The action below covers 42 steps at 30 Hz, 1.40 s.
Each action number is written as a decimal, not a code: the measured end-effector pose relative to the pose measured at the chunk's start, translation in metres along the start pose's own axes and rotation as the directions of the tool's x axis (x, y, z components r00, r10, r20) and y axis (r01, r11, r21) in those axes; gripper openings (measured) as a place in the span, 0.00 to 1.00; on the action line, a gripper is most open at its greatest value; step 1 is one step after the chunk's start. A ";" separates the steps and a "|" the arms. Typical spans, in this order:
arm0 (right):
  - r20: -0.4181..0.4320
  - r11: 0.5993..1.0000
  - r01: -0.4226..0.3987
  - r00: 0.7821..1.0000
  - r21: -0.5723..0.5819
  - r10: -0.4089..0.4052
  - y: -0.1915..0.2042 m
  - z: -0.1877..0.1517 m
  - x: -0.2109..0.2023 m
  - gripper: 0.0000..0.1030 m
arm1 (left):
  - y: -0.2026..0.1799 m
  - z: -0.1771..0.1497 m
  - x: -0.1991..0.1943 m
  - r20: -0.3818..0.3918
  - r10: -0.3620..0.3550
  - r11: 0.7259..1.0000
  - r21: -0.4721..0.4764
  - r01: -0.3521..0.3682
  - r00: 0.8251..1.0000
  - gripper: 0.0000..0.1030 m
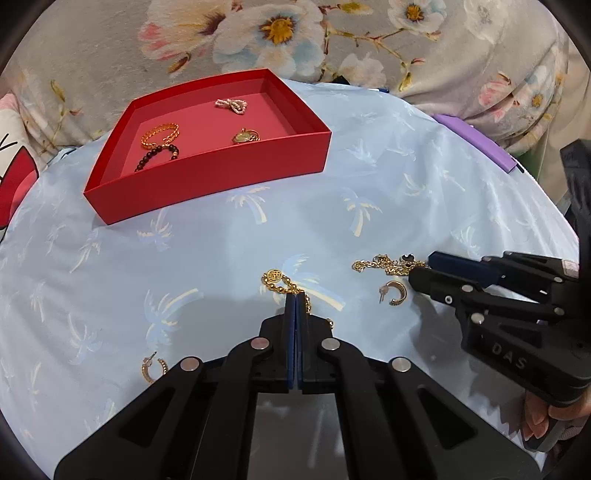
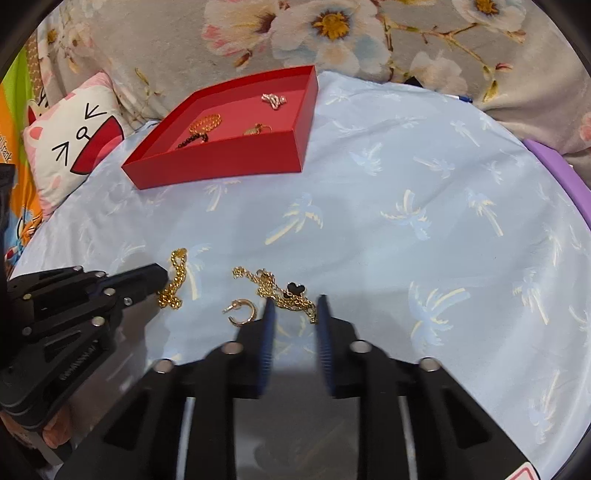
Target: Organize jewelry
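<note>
A red box [image 1: 207, 177] [image 2: 221, 162] sits on the blue cloth and holds a gold bangle [image 1: 159, 133], a dark bead bracelet [image 1: 157, 157], a pearl piece [image 1: 232, 105] and a gold pendant [image 1: 245, 137]. My left gripper [image 1: 295, 297] [image 2: 162, 275] is shut on a gold bead bracelet [image 1: 280, 282] [image 2: 173, 284] that lies on the cloth. My right gripper [image 2: 295, 301] [image 1: 419, 269] is open, its jaws on either side of a gold chain with a black clover charm [image 2: 288, 291] [image 1: 388, 264]. A gold hoop earring [image 1: 394, 293] [image 2: 242, 312] lies between the grippers.
A second hoop earring [image 1: 153, 367] lies left of my left gripper. The blue palm-print cloth [image 1: 332, 184] covers a rounded surface. A cat cushion [image 2: 70, 140] lies at the left, a purple strip [image 1: 476, 142] at the right edge, floral fabric [image 1: 295, 33] behind.
</note>
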State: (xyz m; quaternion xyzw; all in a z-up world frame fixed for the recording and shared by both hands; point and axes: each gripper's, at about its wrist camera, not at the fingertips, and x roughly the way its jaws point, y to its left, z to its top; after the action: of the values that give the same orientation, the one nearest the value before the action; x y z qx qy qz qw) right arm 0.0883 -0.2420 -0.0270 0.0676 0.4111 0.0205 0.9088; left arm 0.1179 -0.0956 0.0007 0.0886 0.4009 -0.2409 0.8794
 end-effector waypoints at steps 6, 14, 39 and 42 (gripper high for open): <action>0.010 1.000 -0.014 1.000 0.027 0.014 -0.006 -0.001 -0.003 0.02 | 0.008 0.001 -0.008 0.006 -0.028 0.999 -0.028 0.028 1.000 0.00; 0.096 0.998 -0.042 0.995 0.052 0.037 -0.011 0.006 -0.031 0.01 | 0.017 0.000 -0.013 -0.003 -0.046 0.997 -0.060 0.046 0.999 0.00; 0.082 0.993 -0.080 0.994 0.088 0.073 -0.015 0.007 -0.030 0.02 | 0.016 0.021 -0.009 0.040 -0.017 0.999 -0.043 0.019 0.999 0.00; 0.097 0.993 -0.081 0.993 0.088 0.073 -0.016 0.008 -0.035 0.01 | 0.019 0.024 -0.016 0.049 -0.024 0.998 -0.054 0.026 0.999 0.00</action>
State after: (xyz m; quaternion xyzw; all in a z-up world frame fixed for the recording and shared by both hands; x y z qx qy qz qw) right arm 0.0712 -0.2620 0.0021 0.1260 0.3659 0.0334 0.9215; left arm 0.1343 -0.0814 0.0279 0.0535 0.3870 -0.2428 0.8879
